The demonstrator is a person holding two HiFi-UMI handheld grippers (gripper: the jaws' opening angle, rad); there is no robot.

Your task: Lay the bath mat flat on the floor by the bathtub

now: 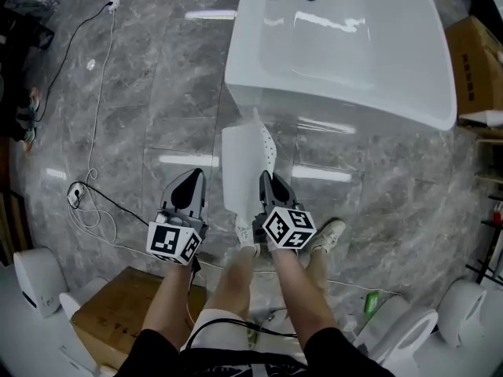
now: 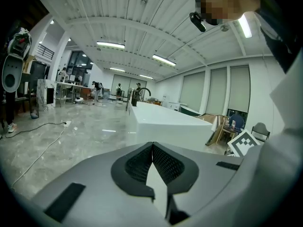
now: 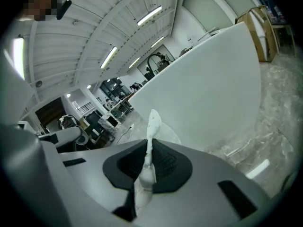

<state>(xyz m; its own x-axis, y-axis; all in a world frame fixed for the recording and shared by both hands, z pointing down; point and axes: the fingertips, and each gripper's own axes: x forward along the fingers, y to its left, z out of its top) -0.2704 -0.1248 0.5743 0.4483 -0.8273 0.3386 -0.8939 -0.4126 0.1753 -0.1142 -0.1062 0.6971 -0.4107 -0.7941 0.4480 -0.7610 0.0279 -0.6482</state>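
The white bath mat [image 1: 240, 167] hangs folded in front of the person, its far end near the floor at the foot of the white bathtub [image 1: 338, 104]. My right gripper [image 1: 266, 179] is shut on the mat's near edge. In the right gripper view the mat's edge [image 3: 153, 122] sticks up between the jaws of the right gripper [image 3: 147, 144], with the bathtub's side [image 3: 208, 89] close behind. My left gripper [image 1: 191, 177] hovers left of the mat, apart from it. In the left gripper view the left gripper [image 2: 152, 145] is shut with nothing in it, and the bathtub [image 2: 165, 124] lies ahead.
Grey marble floor all round. A cable [image 1: 94, 132] trails across the left floor. Cardboard boxes stand at the near left [image 1: 118, 312] and far right [image 1: 475, 61]. White fixtures stand at bottom left [image 1: 35, 277] and bottom right [image 1: 409, 328]. The person's shoe [image 1: 326, 234] is below the mat.
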